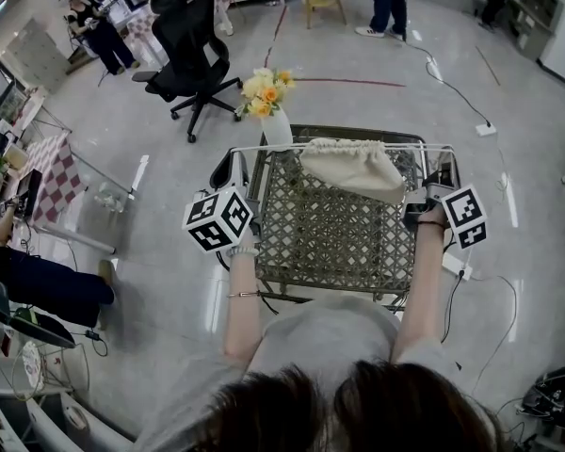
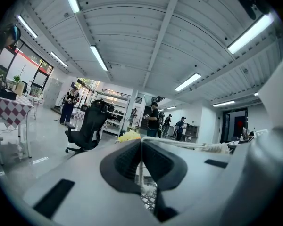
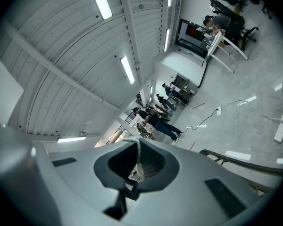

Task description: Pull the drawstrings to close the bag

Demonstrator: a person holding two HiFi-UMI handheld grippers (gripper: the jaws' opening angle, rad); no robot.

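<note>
Two twisted white cords (image 2: 177, 142) are pinched, one in the closed left claw (image 2: 141, 147), one in the right claw (image 3: 137, 147); the puckered cream cloth bag (image 1: 353, 169) lies on the dark lattice bench (image 1: 330, 238).

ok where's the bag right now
In the head view the cream bag sits at the far edge of the lattice table, just right of the flower vase.
</note>
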